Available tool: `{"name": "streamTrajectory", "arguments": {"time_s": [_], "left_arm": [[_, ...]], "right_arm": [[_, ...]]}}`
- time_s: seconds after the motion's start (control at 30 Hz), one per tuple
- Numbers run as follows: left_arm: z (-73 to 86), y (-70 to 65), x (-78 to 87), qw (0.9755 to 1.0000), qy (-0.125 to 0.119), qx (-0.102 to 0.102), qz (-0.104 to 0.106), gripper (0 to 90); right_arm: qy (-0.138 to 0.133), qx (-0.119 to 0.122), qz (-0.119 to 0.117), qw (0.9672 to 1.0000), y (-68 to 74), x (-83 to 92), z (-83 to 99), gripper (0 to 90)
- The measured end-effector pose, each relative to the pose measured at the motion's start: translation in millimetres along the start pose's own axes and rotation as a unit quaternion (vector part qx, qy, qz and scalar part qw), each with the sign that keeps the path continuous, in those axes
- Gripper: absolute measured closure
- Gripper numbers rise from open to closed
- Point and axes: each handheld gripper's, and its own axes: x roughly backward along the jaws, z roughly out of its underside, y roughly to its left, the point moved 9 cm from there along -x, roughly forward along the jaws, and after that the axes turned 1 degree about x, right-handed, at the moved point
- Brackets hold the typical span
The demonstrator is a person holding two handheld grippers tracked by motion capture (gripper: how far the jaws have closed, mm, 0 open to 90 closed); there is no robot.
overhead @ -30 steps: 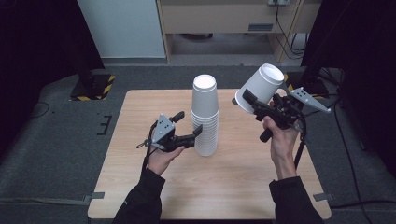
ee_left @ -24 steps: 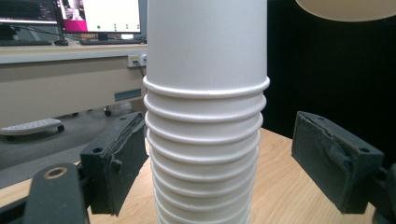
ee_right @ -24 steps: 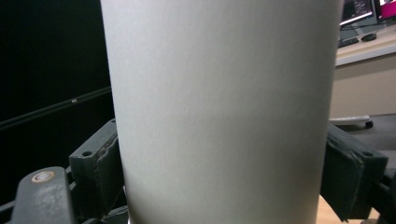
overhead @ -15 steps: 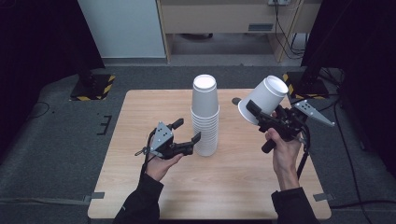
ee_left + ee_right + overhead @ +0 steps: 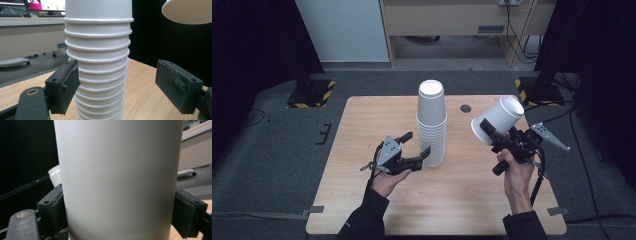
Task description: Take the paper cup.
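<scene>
The right gripper (image 5: 488, 131) clamps a single paper cup (image 5: 498, 120), tilted, beside the cup stack (image 5: 431, 125). The left gripper (image 5: 417, 150) stands wide around the stack's base, one pad touching. Excess clamping force could crush the cup; sideways contact could topple the stack.

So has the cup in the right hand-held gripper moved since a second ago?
Yes. The cup in the right hand-held gripper has come down and a little toward the table's right edge, away from the stack, whose top it was level with before.
</scene>
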Motion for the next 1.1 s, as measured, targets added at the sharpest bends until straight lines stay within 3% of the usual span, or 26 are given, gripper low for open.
{"name": "streamTrajectory", "arguments": {"time_s": [0.63,0.9,1.1], "left_arm": [[12.8,-10.3,-4.2,0.9999,0.007,-0.007,0.006,19.0],[12.0,-20.4,-4.9,0.9998,-0.002,-0.013,0.017,21.7],[10.9,-33.1,-6.0,0.9992,-0.012,-0.018,0.033,23.4]], "right_arm": [[-0.003,-0.051,0.013,0.9986,-23.3,18.1,34.3,15.3],[-0.008,-0.084,0.014,0.9963,-31.8,23.4,40.4,15.3],[-0.007,-0.09,0.022,0.9957,-35.6,26.0,43.5,15.2]]}}
